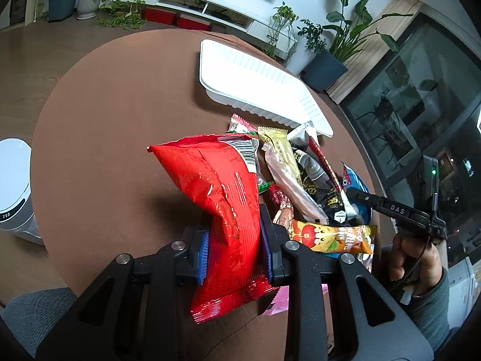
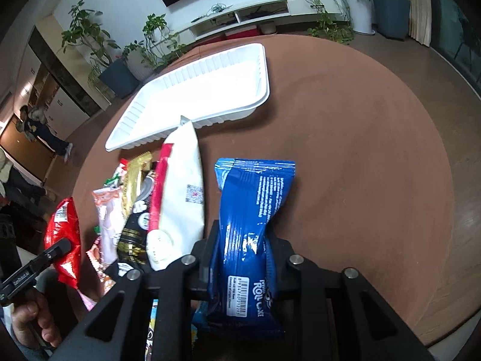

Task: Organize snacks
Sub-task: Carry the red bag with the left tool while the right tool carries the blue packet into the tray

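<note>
Snacks first: left gripper (image 1: 234,240) is clamped on a red foil bag (image 1: 216,192) held up off the brown round table (image 1: 105,138), right gripper (image 2: 240,258) squeezes a blue roll cake pack (image 2: 252,234). Rest of the snack pile (image 1: 303,186) sits just beside the white ribbed tray (image 2: 192,96), which looks empty, so I'd guess both packs are headed there
</note>
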`<state>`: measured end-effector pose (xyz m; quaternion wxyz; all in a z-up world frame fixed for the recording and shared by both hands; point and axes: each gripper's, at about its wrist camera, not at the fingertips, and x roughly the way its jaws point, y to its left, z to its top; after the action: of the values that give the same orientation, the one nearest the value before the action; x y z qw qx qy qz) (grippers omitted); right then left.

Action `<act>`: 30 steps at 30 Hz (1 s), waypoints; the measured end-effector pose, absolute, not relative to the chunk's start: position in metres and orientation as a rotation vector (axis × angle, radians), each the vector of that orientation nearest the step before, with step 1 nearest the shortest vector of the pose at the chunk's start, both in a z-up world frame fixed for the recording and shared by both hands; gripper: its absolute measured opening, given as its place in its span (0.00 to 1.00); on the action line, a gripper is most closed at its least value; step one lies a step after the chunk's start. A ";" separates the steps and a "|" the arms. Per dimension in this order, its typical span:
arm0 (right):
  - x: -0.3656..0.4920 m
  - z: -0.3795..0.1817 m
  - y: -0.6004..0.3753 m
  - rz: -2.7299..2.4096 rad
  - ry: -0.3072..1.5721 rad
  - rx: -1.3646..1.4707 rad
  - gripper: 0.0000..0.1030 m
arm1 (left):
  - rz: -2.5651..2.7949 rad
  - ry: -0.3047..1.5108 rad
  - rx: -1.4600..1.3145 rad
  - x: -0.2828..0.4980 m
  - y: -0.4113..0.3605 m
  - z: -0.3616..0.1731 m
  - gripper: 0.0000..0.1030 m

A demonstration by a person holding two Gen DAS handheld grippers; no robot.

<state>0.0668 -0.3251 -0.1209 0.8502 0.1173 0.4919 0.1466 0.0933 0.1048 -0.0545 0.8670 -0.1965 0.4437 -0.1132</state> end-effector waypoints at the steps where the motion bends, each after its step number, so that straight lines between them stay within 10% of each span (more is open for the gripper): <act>1: 0.066 -0.120 -0.327 0.315 1.034 0.262 0.26 | -0.237 0.925 -0.411 0.093 0.105 -0.053 0.24; 30: 0.067 -0.082 -0.435 0.245 0.868 0.540 0.26 | -0.241 0.839 -0.466 0.120 0.147 -0.009 0.24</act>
<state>0.0668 -0.4354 -0.0815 0.8650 0.2579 0.4142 0.1170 0.1202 0.1470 -0.0094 0.8801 -0.2234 0.4026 -0.1154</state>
